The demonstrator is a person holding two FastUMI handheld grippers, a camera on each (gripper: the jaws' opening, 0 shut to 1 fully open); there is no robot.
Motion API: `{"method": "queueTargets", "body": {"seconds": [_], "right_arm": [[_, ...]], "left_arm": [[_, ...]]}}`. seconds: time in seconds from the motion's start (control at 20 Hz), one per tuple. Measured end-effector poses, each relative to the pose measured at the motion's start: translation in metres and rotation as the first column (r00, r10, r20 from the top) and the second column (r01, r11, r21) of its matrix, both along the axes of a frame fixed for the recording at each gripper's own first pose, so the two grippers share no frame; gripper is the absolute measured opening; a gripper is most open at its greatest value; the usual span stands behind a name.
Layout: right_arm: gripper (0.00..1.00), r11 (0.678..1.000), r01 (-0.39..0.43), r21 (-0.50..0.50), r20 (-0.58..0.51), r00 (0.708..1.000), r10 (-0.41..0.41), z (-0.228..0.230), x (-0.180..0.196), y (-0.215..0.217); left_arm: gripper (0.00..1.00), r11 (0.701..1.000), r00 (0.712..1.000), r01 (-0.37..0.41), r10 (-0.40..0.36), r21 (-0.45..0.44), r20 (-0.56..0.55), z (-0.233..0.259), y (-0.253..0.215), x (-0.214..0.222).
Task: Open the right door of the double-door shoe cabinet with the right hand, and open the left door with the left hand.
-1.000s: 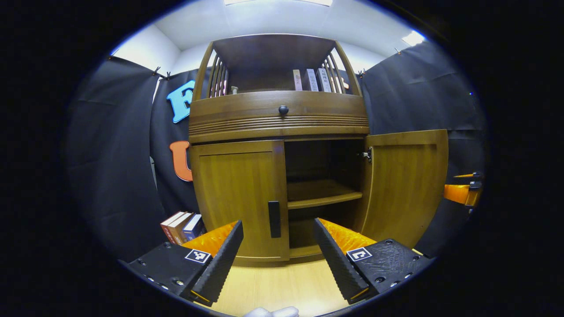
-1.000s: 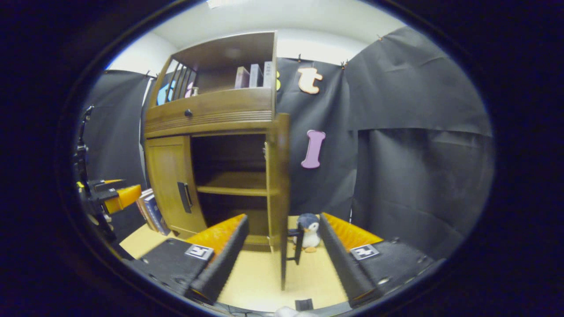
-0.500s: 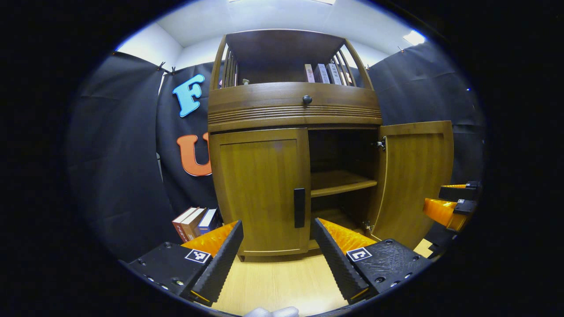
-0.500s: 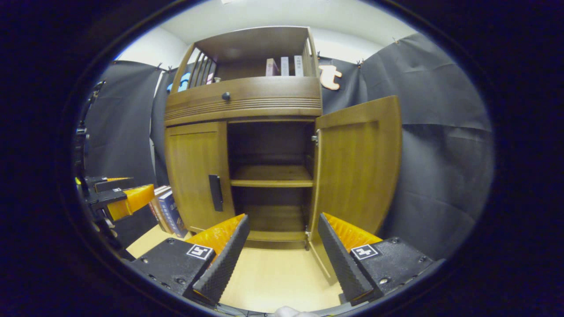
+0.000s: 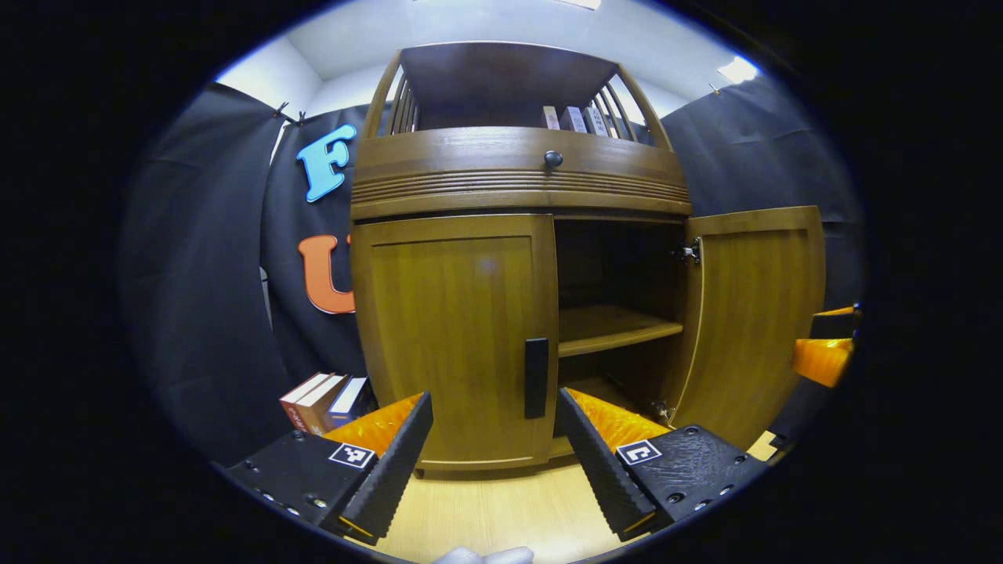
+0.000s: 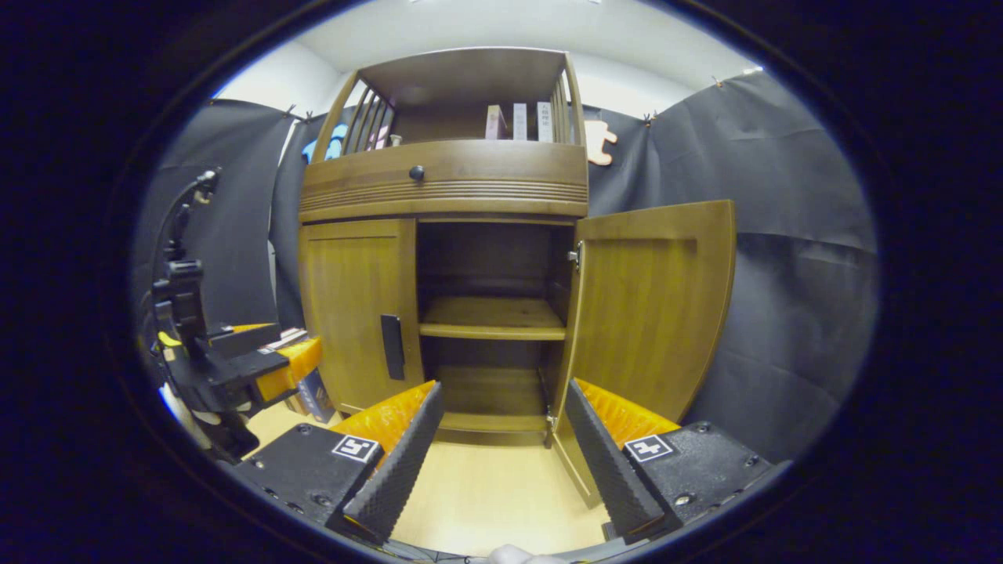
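The wooden shoe cabinet point(image 5: 517, 176) point(image 6: 443, 184) stands in front of both grippers. Its left door point(image 5: 454, 337) point(image 6: 356, 309) is closed, with a black handle point(image 5: 536, 377) point(image 6: 392, 346) at its inner edge. Its right door point(image 5: 756, 313) point(image 6: 650, 305) is swung wide open, baring the inner shelf point(image 5: 615, 329) point(image 6: 492, 317). My left gripper point(image 5: 495, 462) is open a short way in front of the left door's handle, holding nothing. My right gripper point(image 6: 501, 462) is open and empty, low before the open compartment. The left gripper also shows in the right gripper view point(image 6: 266, 368), the right one at the left gripper view's right edge point(image 5: 823, 352).
Several books point(image 5: 325, 399) lean on the floor left of the cabinet. More books point(image 5: 572, 119) stand on the top shelf above a drawer with a round knob point(image 5: 553, 159). Black cloth walls close in both sides. Light wooden floor point(image 6: 486, 493) lies before the cabinet.
The right gripper has swung from the open door's edge to face the cabinet, and the door stands wide. The left gripper has moved closer to the closed left door.
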State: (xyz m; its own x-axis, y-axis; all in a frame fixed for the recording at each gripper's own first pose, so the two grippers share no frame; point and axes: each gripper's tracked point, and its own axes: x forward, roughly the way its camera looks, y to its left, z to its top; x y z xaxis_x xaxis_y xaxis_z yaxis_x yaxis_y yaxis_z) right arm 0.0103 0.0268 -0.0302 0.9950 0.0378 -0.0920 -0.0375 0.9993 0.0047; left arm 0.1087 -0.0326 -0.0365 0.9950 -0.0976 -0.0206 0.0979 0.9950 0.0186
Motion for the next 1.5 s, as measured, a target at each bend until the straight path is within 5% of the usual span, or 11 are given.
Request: {"method": "queueTargets", "body": {"seconds": [0.7, 0.75, 0.95, 1.0, 1.05, 1.2, 1.5], "right_arm": [[0.99, 0.993, 0.108, -0.054, -0.095, 0.989, -0.113, -0.006, -0.007, -0.033], [0.99, 0.992, 0.112, -0.056, -0.099, 0.988, -0.117, -0.007, -0.008, -0.034], [0.99, 0.991, 0.113, -0.074, -0.112, 0.986, -0.121, -0.013, -0.01, -0.035], [0.99, 0.991, 0.108, -0.075, -0.115, 0.987, -0.116, -0.015, -0.012, -0.034], [1.0, 0.992, 0.103, -0.075, -0.117, 0.987, -0.111, -0.015, -0.012, -0.034], [1.0, 0.994, 0.086, -0.067, -0.126, 0.988, -0.094, -0.018, -0.013, -0.03], [0.99, 0.996, 0.07, -0.06, -0.116, 0.99, -0.077, -0.017, -0.024, -0.025]], "left_arm": [[1.0, 0.998, 0.998, 0.053, -0.054, -0.046, -0.015, -0.052, -0.06, 0.153], [0.82, 0.996, 0.998, 0.062, -0.064, -0.056, -0.029, -0.057, -0.064, 0.155], [0.66, 0.998, 0.998, 0.035, -0.038, -0.058, -0.052, -0.068, -0.061, 0.17], [0.53, 0.998, 0.998, 0.031, -0.034, -0.062, -0.047, -0.067, -0.06, 0.167], [0.65, 0.996, 0.998, 0.036, -0.039, -0.076, -0.041, -0.067, -0.061, 0.17], [0.35, 0.996, 0.997, 0.043, -0.047, -0.075, -0.054, -0.068, -0.064, 0.166], [0.28, 0.998, 0.998, 0.035, -0.039, -0.058, -0.058, -0.069, -0.061, 0.154]]}}
